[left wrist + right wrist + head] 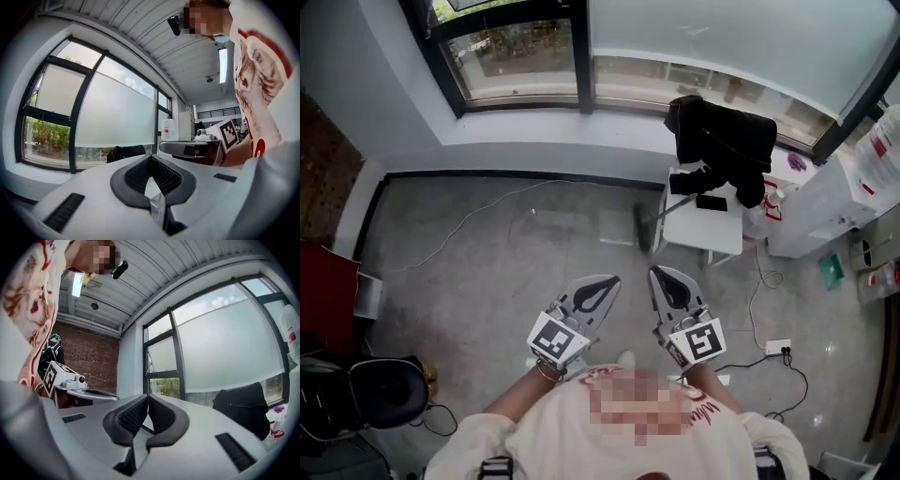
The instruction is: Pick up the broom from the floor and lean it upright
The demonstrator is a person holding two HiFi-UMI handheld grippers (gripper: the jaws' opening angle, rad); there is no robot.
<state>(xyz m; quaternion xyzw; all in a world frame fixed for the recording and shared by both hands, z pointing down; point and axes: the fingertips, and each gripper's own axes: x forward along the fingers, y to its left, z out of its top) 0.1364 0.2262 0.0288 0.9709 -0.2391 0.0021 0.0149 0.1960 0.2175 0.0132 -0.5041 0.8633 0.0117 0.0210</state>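
Dark-headed broom [645, 228], handle aslant toward white table [714, 240]; left gripper [612, 279], right gripper [656, 272] pressed together.

The broom [645, 228] has a dark head and a thin grey handle. Its head rests on the grey floor at twelve o'clock in the head view. The handle slants toward two o'clock, up against the white counter [703, 236].

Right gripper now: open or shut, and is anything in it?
Shut and empty. The right gripper shows its jaw tips touching in its own view, with nothing clamped between them.
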